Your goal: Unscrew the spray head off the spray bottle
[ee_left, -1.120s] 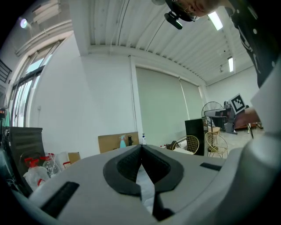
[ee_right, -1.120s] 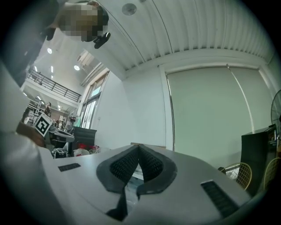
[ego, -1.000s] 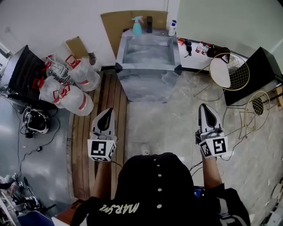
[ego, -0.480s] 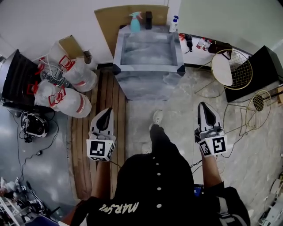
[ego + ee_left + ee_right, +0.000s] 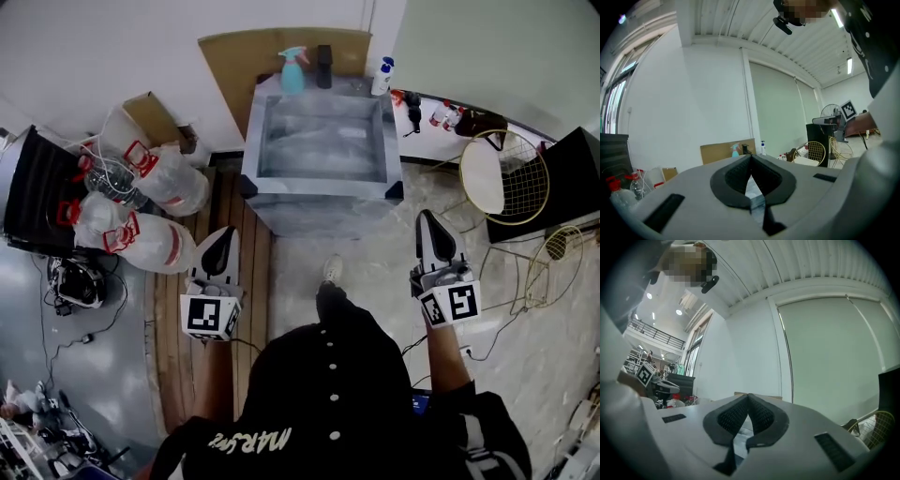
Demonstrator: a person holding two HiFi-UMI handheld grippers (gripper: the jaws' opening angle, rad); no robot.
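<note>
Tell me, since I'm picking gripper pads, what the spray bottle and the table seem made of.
Spray bottle: probably plastic, teal and slightly translucent, smooth; too small to be sure. Table: grey mottled surface with a soft sheen, perhaps stone-look laminate or metal; the look leaves it open.

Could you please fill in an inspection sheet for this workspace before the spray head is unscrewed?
Surface: grey marbled table, top mostly bare, things only along its far edge.
Job's things: teal spray bottle upright at the far edge, pale blue spray head on it, untouched.
Clutter: black block and white pump bottle beside the spray bottle.
Grippers: left gripper and right gripper both shut, empty, held over the floor short of the table.
Cables: thin black cable on the grey floor at left.
Surroundings: clear plastic jugs with red handles, brown cardboard sheet, gold wire chairs.
</note>
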